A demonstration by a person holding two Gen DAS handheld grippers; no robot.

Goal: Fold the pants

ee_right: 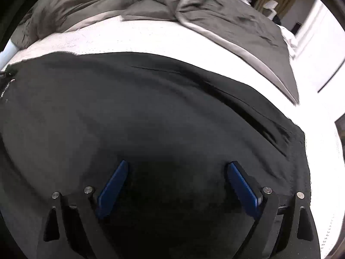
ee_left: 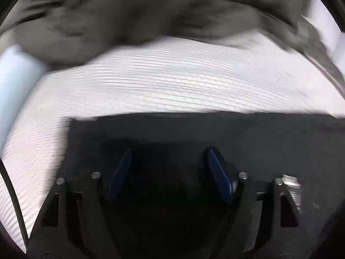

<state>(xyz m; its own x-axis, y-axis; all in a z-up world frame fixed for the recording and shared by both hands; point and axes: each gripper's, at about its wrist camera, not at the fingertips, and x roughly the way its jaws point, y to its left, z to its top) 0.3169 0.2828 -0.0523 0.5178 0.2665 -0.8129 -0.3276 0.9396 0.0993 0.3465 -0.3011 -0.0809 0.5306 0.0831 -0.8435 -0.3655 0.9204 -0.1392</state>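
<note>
Black pants (ee_right: 151,112) spread flat on white mattress (ee_left: 163,82); left gripper (ee_left: 169,151), right gripper (ee_right: 177,164) released, empty. Advisable: pinch matching edges, fold evenly.

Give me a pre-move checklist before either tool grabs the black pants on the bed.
1. Left tool open, blue pads apart, nothing pinched: ok.
2. Right tool open and empty: ok.
3. Black fabric pants lie spread on the white textured mattress: ok.
4. Rumpled grey duvet stays off the pants: ok.
5. Pants smooth: not ok, a long crease runs near their far edge.
6. Left view sharp enough to aim: not ok, it is motion-blurred.
</note>
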